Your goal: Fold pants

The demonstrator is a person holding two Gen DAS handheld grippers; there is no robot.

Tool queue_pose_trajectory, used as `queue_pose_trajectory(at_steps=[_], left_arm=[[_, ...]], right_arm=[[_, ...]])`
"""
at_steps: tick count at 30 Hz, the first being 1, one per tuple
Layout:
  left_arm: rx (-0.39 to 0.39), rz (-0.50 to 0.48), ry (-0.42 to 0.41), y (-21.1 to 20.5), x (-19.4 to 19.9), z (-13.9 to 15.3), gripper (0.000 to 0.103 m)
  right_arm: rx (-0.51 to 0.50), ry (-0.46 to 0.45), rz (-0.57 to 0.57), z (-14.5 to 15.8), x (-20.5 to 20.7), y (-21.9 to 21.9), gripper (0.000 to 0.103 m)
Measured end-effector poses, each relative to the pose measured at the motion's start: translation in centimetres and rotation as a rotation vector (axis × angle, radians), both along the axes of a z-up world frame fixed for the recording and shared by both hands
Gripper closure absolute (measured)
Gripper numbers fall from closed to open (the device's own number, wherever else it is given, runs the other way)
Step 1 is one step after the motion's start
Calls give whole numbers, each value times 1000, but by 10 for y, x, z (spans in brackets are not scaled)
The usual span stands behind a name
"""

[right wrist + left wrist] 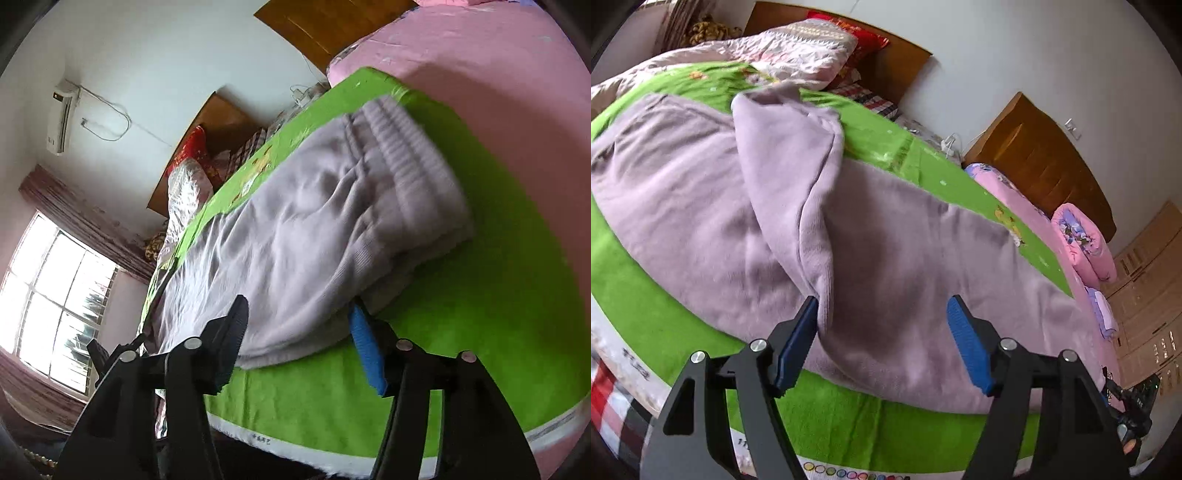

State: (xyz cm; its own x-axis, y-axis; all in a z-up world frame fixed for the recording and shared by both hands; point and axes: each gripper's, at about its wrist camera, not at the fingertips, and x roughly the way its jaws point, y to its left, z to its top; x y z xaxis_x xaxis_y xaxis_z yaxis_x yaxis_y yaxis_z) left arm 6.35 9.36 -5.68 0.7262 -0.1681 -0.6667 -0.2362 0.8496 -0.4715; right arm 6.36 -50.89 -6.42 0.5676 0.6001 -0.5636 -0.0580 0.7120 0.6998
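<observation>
lilac fleece pants [886, 258] lie spread on a bright green blanket [849, 417] covering the bed, one leg doubled back over the rest. left hand-held gripper [882, 306] hovers at the pants' near edge, jaws spread wide, grasping nothing. right hand-held gripper [299, 314] is also released, straddling the pants' near edge beside the ribbed waistband [413, 155]. a pink quilt [498, 74] lies beyond the blanket.
</observation>
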Motion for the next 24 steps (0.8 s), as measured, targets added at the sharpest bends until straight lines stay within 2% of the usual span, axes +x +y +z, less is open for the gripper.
queue_pose_trajectory(at_steps=[2,3,4,5,6,7,9,12,15,16,17,18,19,20,21,22,23,24], left_arm=[[-11,2,4,-3,-3,-5,35],[-4,3,9,-2,-3,-8,43],[18,6,17,-3,-2,-10,58],[37,11,21,-2,-1,-11,66],[53,14,26,-3,-2,-13,80],[55,14,27,-1,-2,-14,87],[73,19,30,1,-3,-15,91],[117,15,49,-1,-3,-17,91],[122,15,57,-1,-1,-17,84],[133,15,62,-1,-2,-15,69],[173,39,73,-3,-6,-9,57],[252,92,59,-5,-15,4,40],[317,121,14,-9,-23,19,33],[372,134,-36,-15,-29,34,30],[427,135,-93,-23,-32,53,20],[450,114,-141,-32,-29,67,11],[452,70,-179,-41,-20,79,8],[431,-40,-215,-61,2,91,6]], right_arm=[[6,9,37,-3,0,11,50],[10,15,54,-4,-1,17,51],[4,19,70,-6,-1,23,55],[-21,16,79,-8,1,30,60],[-51,11,70,-7,0,33,73],[-78,9,56,-7,-1,35,83],[-88,1,50,-4,0,36,90],[-143,-28,71,5,-4,41,91],[-95,43,41,-17,4,36,93],[-68,42,45,-17,3,33,85],[-73,44,58,-14,0,33,75],[-106,42,74,-7,-3,32,52],[-150,28,69,2,-8,25,37],[-192,0,53,12,-13,19,37],[-251,-43,40,26,-17,12,37],[-303,-74,33,36,-17,9,37],[-360,-111,29,46,-13,8,37],[-424,-158,37,57,-4,10,37]])
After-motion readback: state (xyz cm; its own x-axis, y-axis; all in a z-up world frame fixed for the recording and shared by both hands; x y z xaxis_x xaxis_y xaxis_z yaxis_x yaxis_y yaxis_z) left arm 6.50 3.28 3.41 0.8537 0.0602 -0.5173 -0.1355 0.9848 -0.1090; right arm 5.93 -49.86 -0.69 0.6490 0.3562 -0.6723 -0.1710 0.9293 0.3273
